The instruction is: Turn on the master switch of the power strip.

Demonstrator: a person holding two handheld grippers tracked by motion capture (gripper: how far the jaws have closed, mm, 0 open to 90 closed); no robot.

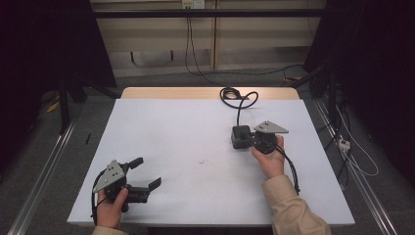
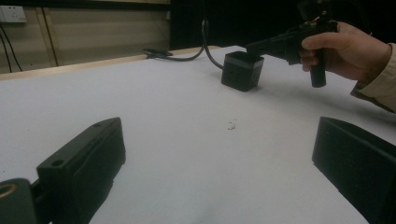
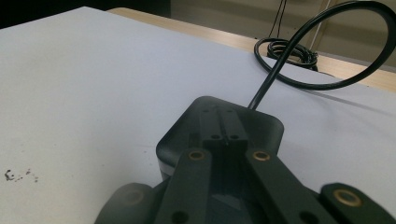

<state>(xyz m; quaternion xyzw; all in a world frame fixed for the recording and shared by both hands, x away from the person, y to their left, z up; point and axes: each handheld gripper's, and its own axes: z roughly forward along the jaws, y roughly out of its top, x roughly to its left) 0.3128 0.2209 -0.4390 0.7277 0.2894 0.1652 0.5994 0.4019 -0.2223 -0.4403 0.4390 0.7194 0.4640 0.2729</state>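
We see the left claw [image 1: 147, 172] gaping wide and empty near the front-left of the white-covered bench [image 1: 186, 132]. The right claw [image 1: 247, 138], jaws closed together, rests atop a small black rounded box [image 1: 240, 136] with black cable [image 1: 238, 98], right of centre.

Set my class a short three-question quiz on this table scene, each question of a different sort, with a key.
1. True or false: the left tongs stand open.
2. Pick one: the black box lies nearest to A) the right tongs, B) the left tongs, C) the near edge of the table.
3. Fill the gap: the cable from the box coils at the table's ___ edge.
Key: 1 true; 2 A; 3 far.
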